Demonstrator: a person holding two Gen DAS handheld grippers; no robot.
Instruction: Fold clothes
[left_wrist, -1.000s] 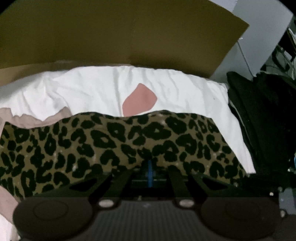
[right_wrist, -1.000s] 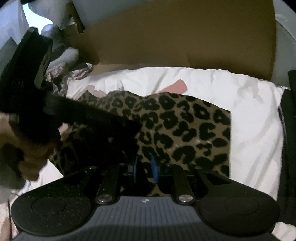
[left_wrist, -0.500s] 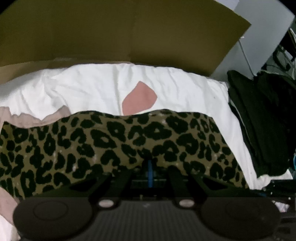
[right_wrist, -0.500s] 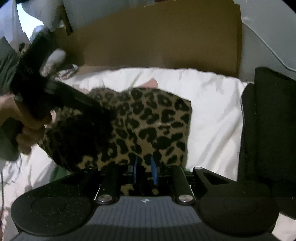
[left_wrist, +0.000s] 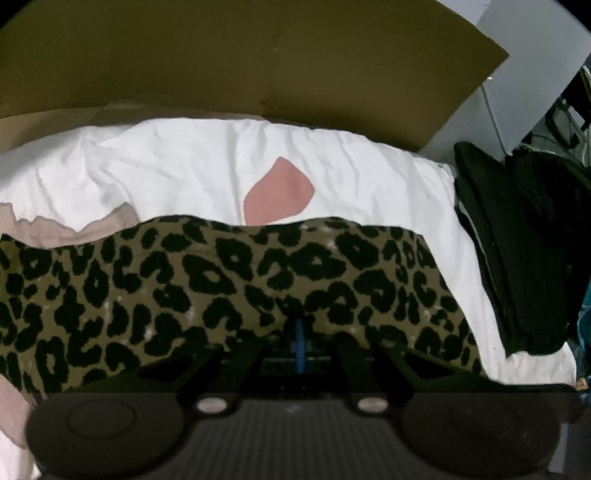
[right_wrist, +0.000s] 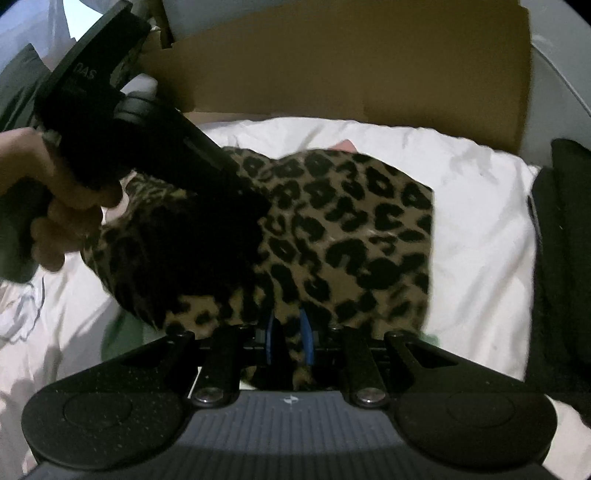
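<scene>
At the far left of the right wrist view, a person's hand (right_wrist: 55, 206) grips the handle of the left gripper (left_wrist: 299, 332), whose dark body slants down onto the leopard-print garment (right_wrist: 351, 221). In the left wrist view that gripper's fingers are pressed together, clamped on the near edge of the leopard-print cloth, which spreads wide across the white bedsheet (left_wrist: 184, 166). A pale pink cloth (left_wrist: 55, 229) peeks out at the garment's left edge, and a pink patch (left_wrist: 277, 195) shows on the sheet just behind it. A brown cardboard sheet (left_wrist: 258, 62) stands along the back. Toward the middle, the right gripper (right_wrist: 290, 341) has its blue-padded fingers (right_wrist: 306, 341) slightly apart, with a bunched fold of the same garment pinched between them. At the far right, dark clothing (left_wrist: 517, 251) lies beside the sheet.
</scene>
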